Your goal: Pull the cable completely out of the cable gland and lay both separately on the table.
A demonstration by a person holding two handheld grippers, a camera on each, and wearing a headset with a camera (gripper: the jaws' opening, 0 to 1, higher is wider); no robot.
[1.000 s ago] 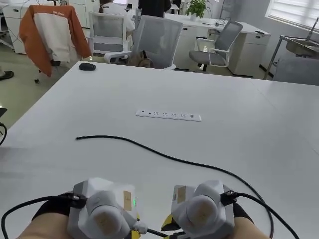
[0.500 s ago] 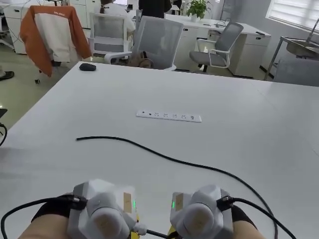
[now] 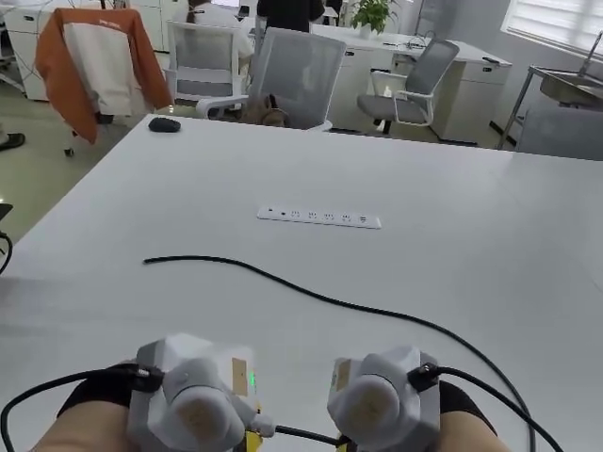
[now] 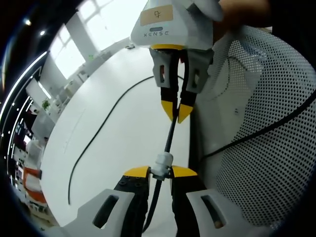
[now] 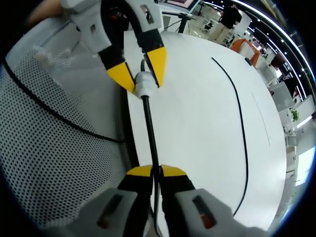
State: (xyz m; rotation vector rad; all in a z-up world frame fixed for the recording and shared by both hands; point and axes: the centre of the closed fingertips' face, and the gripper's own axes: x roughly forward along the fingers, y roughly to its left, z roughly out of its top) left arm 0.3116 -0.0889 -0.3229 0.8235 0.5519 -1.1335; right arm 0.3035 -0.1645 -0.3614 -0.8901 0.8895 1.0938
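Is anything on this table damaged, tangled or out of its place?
Nothing stands out. The cable lies in a smooth curve on the table; the left gripper holds the cable gland, the right gripper the cable.

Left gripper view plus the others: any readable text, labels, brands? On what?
"XENSE": on the white body of the right gripper, left gripper view.
Tan sticker above it: handwritten mark, not legible.
Tan stickers in the head view: blurred.
Power strip markings: too small to read.
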